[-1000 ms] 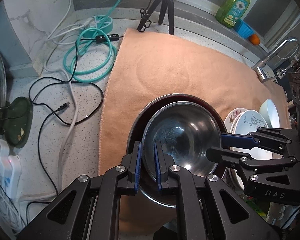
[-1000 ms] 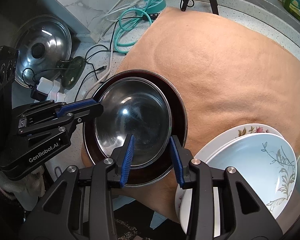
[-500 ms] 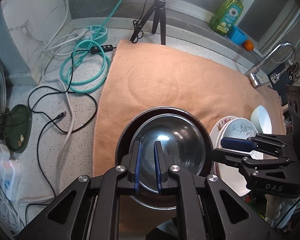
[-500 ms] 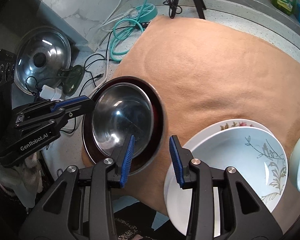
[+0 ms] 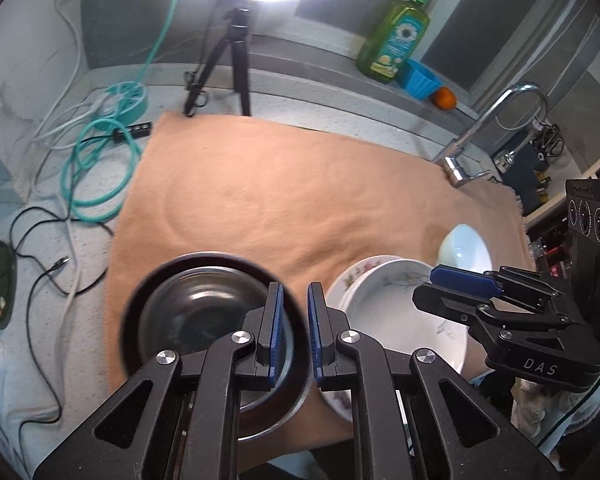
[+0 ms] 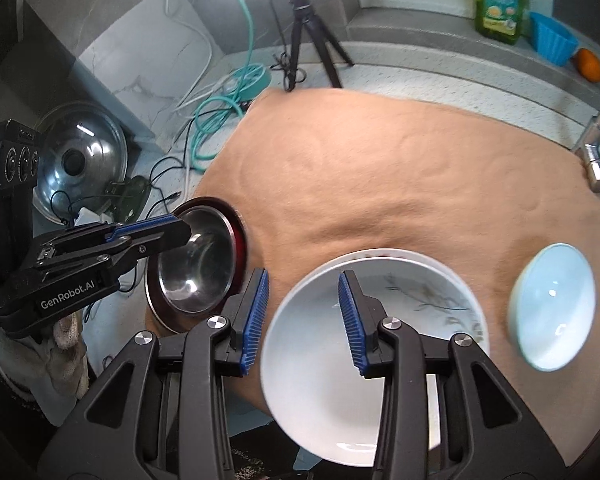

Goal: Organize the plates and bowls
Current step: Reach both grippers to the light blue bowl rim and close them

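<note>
On the tan towel (image 6: 380, 184): two nested metal bowls (image 6: 198, 256) at 9 o'clock, two stacked white plates (image 6: 332, 380) at 6, one pale-blue bowl (image 6: 552, 308) at 4. Left claw (image 5: 294, 330) closed, empty; right claw (image 6: 304, 320) open over the plates.

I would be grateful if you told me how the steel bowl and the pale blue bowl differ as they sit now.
The steel bowl is shiny grey metal; the pale blue bowl is glazed pale blue. The steel bowl is nested inside a dark red-rimmed bowl; the pale blue bowl stands alone on the orange cloth. The steel bowl looks wider. Both sit upright and look empty.
</note>
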Available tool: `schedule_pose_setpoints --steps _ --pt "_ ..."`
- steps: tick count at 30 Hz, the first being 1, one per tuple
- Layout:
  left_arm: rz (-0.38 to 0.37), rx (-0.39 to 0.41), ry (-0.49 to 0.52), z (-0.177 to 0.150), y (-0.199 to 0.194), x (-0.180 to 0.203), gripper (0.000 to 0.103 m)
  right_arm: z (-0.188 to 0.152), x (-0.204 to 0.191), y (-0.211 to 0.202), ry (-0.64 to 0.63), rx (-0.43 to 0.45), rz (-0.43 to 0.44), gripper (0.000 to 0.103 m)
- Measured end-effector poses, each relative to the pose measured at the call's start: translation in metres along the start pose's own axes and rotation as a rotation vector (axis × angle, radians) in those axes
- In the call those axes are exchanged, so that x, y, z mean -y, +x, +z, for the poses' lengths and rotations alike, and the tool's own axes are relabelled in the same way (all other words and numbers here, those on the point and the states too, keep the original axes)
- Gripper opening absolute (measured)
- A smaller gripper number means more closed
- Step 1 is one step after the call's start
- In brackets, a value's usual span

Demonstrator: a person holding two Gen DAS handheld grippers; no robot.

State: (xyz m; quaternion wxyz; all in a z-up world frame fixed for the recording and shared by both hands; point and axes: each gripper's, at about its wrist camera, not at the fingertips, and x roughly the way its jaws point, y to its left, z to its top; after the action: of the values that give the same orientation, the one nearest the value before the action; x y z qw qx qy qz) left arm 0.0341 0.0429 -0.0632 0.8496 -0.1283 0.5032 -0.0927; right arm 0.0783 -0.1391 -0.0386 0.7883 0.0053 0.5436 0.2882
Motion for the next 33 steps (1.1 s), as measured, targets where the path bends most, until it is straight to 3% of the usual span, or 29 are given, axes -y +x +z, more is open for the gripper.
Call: schedule_pose_setpoints --steps 9,20,27,33 --pt "-0.096 -0.015 0.039 0.013 0.027 0.054 0.011 -0.014 0.061 -0.036 0.061 0.075 -0.065 0.037" --pt "-0.187 -0.058 0.080 0.022 0.065 0.117 0.011 -0.042 0.165 -0.071 0.212 0.144 -0.140 0.037" --pt "-0.228 -0.124 0.086 0.022 0.096 0.146 0.011 -0.059 0.221 -0.080 0.328 0.158 -0.134 0.037" --pt "-0.226 -0.158 0.090 0.025 0.117 0.164 0.011 -0.070 0.244 -0.069 0.389 0.126 -0.080 0.037"
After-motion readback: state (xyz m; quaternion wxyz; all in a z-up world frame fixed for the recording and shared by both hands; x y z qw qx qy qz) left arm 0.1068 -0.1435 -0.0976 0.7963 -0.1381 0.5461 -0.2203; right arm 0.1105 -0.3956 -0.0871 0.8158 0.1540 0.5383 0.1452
